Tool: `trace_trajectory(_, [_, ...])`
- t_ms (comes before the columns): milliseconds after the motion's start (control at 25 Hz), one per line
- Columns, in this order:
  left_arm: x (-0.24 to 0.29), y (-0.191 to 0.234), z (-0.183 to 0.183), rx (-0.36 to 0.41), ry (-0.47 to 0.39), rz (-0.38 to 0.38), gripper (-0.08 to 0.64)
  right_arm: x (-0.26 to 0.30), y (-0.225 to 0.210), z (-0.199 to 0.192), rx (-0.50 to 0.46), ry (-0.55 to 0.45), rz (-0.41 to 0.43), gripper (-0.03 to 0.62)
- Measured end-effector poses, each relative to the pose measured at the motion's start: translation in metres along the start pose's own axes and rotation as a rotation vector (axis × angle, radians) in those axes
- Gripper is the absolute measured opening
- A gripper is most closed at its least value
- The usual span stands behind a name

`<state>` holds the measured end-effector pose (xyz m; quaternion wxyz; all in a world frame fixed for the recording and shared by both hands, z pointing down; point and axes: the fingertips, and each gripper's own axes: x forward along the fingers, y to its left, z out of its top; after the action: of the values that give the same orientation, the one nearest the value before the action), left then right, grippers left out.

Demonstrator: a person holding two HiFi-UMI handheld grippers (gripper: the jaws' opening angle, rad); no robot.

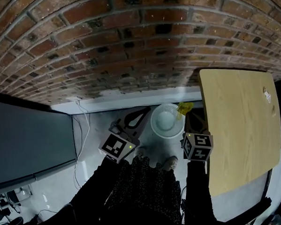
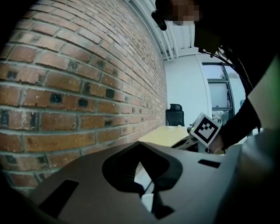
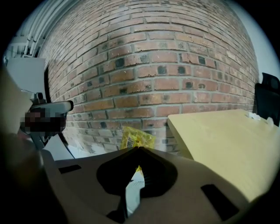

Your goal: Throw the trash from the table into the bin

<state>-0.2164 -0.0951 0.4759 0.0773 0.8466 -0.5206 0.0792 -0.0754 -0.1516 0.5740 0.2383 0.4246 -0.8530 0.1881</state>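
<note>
A white round bin point(image 1: 167, 120) stands on the floor by the brick wall, left of the wooden table point(image 1: 240, 129). My right gripper point(image 1: 189, 118) is shut on a crumpled yellow wrapper point(image 1: 184, 107), which hangs over the bin's right rim. In the right gripper view the wrapper point(image 3: 136, 138) sticks out past the closed jaw tips of the right gripper point(image 3: 139, 149). My left gripper point(image 1: 143, 113) hovers at the bin's left side. In its own view the left gripper point(image 2: 140, 144) has its jaws meeting, with nothing between them. A small white scrap point(image 1: 267, 94) lies on the table's far end.
A brick wall point(image 1: 111, 42) runs behind the bin, with a white baseboard point(image 1: 131, 100) at its foot. A dark panel point(image 1: 26, 141) stands at the left, with cables point(image 1: 81, 130) on the floor beside it. The person's shoes point(image 1: 170, 162) are just before the bin. A black office chair point(image 2: 175, 114) stands beyond the table.
</note>
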Motion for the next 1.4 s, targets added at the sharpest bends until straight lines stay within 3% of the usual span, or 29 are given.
trace_trajectory(400, [0.022, 0.002, -0.091, -0.002, 0.084, -0.027, 0.0, 0.041, -0.002, -0.066, -0.035, 0.091, -0.002, 0.012])
trace_trajectory(600, [0.034, -0.008, -0.131, -0.007, 0.122, -0.044, 0.0, 0.057, -0.006, -0.109, 0.012, 0.149, -0.013, 0.012])
trace_trajectory(880, [0.048, -0.015, -0.167, -0.044, 0.14, -0.05, 0.0, 0.079, -0.013, -0.167, 0.039, 0.221, -0.007, 0.012])
trace_trajectory(1040, [0.052, -0.019, -0.19, -0.025, 0.163, -0.061, 0.0, 0.089, -0.02, -0.2, 0.059, 0.26, -0.012, 0.012])
trace_trajectory(1400, [0.052, -0.019, -0.22, -0.038, 0.201, -0.055, 0.0, 0.112, -0.019, -0.232, 0.041, 0.302, 0.001, 0.012])
